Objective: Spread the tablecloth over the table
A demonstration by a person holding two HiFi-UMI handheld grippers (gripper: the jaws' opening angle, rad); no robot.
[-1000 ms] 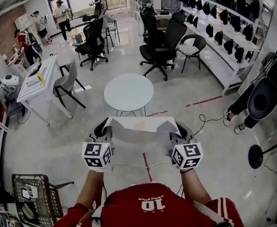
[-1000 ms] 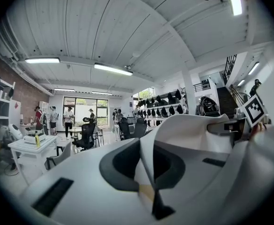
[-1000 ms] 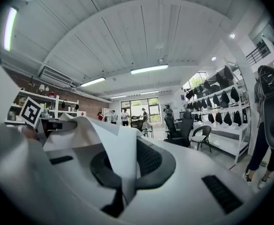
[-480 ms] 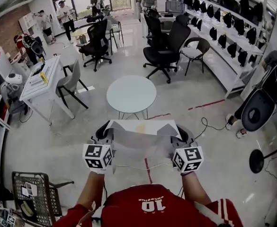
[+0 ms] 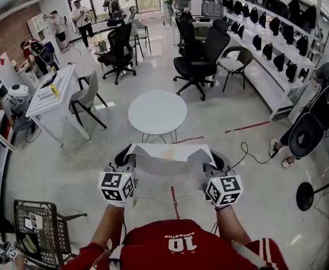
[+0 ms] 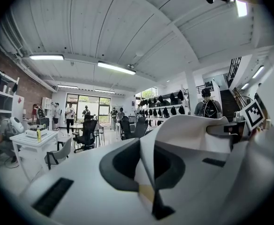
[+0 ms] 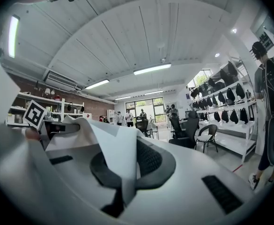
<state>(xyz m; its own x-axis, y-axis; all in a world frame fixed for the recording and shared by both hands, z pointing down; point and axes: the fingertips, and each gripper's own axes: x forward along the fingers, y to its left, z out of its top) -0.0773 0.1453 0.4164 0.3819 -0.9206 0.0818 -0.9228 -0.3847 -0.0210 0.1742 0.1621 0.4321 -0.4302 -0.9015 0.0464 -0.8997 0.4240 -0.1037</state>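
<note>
A white tablecloth hangs stretched between my two grippers, in front of my chest and above the floor. My left gripper is shut on its left corner and my right gripper on its right corner. In the left gripper view the cloth folds up out of the left gripper. The right gripper view shows the cloth rising from the right gripper. The round white table stands bare on the floor just beyond the cloth's far edge.
Black office chairs stand behind the table. A white desk with a grey chair is at the left, and a wire basket at the lower left. Shelves with dark bags line the right. Several people stand at the back.
Both grippers keep their hold on the cloth and stay where they were. Only the head view has drifted slightly.
</note>
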